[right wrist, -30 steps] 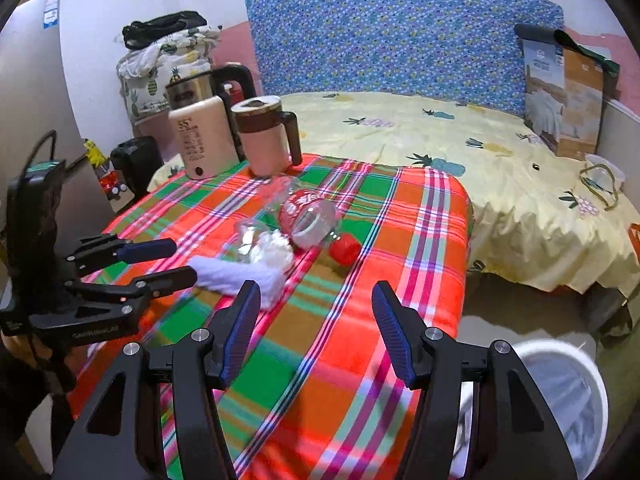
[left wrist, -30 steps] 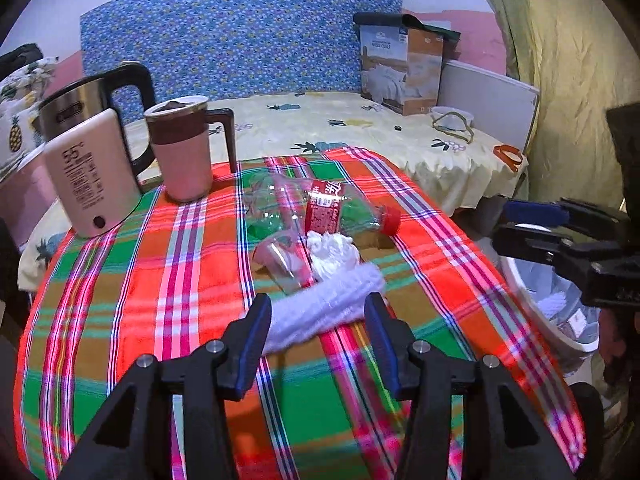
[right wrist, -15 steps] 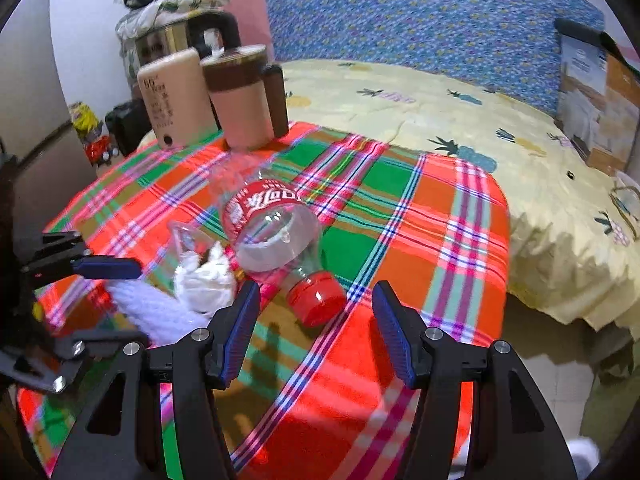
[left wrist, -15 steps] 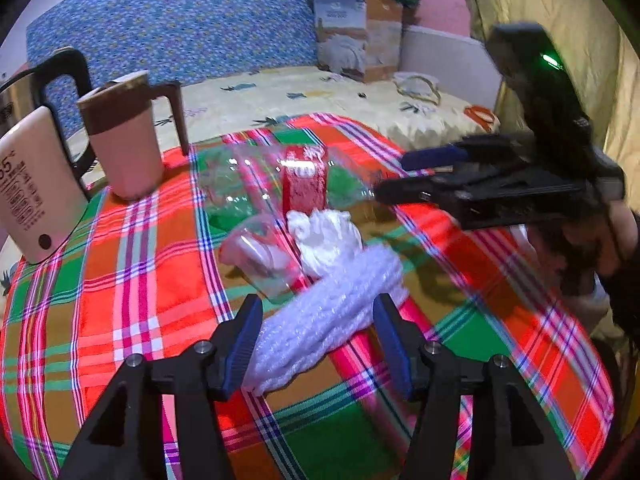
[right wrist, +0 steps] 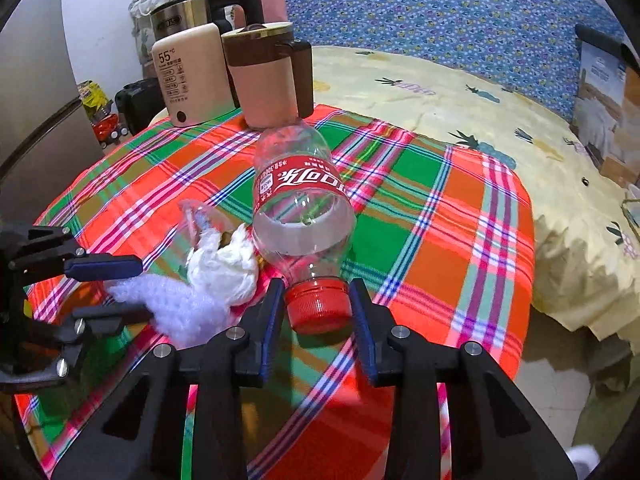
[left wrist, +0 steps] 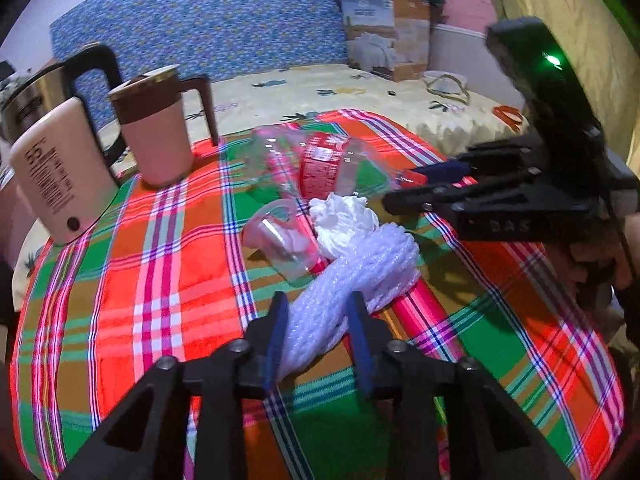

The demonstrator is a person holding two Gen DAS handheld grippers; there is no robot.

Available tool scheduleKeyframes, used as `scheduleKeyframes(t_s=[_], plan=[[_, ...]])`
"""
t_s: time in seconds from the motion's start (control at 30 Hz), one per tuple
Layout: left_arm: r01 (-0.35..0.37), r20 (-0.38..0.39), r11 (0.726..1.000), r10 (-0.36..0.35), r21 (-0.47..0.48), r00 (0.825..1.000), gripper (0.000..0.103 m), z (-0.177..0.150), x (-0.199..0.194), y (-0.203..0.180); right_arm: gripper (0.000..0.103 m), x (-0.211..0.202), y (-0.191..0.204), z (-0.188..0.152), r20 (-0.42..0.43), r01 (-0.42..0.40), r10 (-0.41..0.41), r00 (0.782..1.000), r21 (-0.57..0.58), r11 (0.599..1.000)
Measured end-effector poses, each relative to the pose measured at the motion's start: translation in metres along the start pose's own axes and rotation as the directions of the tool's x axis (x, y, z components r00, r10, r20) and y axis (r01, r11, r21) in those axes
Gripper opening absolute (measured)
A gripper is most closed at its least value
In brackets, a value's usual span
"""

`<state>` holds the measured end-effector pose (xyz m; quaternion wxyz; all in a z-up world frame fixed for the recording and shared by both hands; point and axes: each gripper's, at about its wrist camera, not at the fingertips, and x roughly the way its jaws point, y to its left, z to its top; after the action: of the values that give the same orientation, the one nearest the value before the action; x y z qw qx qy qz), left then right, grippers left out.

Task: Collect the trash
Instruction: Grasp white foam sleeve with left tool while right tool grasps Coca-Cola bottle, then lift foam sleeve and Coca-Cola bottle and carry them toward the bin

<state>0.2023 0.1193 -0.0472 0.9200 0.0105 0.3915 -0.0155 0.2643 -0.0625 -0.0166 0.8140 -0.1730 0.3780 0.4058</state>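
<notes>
Trash lies in a heap on the plaid tablecloth [left wrist: 152,280]. A white foam net sleeve [left wrist: 352,280] lies between the fingers of my left gripper [left wrist: 318,340], whose jaws stand close around its near end. Beside it are a crumpled white tissue [left wrist: 344,224] and a clear plastic cup [left wrist: 280,240] on its side. An empty clear cola bottle [right wrist: 300,204] with a red label lies on its side. Its red cap [right wrist: 320,304] sits between the fingers of my right gripper [right wrist: 318,328], jaws close on both sides.
A cream electric kettle [left wrist: 56,168] and a pink mug with brown lid [left wrist: 156,128] stand at the table's far left. Behind the table is a bed with a yellow sheet [right wrist: 460,96] and a cardboard box [left wrist: 388,32].
Both grippers have moved forward to the trash. The left jaws have narrowed around the foam sleeve. The right jaws have narrowed around the bottle's cap.
</notes>
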Motion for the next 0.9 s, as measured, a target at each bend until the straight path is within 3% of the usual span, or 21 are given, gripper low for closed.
scheduleKeyframes(t_s=[0.23,0.33,0.53,0.73,0.8,0.87,0.9], plan=[[-0.023,0.006,0.995,0.023,-0.094,1.000,0.015,-0.009,-0.014,-0.002,0.035,-0.031,0.002,-0.020,0.025,0.032,-0.035,0.999,0.100,0.994],[-0.027,-0.002,0.990,0.027,-0.139,1.000,0.004,-0.014,-0.020,-0.006,0.035,-0.045,0.005,-0.036,0.029,0.046,-0.051,0.998,0.158,0.986],[-0.004,-0.016,0.983,0.001,-0.185,1.000,0.003,-0.034,-0.033,-0.019,0.035,-0.064,0.015,-0.073,-0.002,0.047,-0.048,0.999,0.237,0.970],[0.055,0.005,0.980,-0.055,-0.192,0.998,0.004,-0.043,-0.052,-0.026,0.035,-0.071,0.021,-0.086,-0.020,0.022,-0.017,1.000,0.263,0.965],[0.065,0.020,0.980,-0.063,-0.187,0.998,0.009,-0.042,-0.056,-0.024,0.037,-0.075,0.022,-0.085,-0.008,0.040,-0.039,0.999,0.254,0.966],[0.058,0.036,0.983,-0.052,-0.176,0.998,0.027,-0.038,-0.060,-0.020,0.048,-0.081,0.023,-0.084,0.015,0.047,-0.052,0.999,0.246,0.968],[0.054,0.045,0.984,-0.047,-0.169,0.998,0.042,-0.035,-0.061,-0.017,0.063,-0.083,0.023,-0.082,0.027,0.046,-0.054,0.998,0.241,0.969]])
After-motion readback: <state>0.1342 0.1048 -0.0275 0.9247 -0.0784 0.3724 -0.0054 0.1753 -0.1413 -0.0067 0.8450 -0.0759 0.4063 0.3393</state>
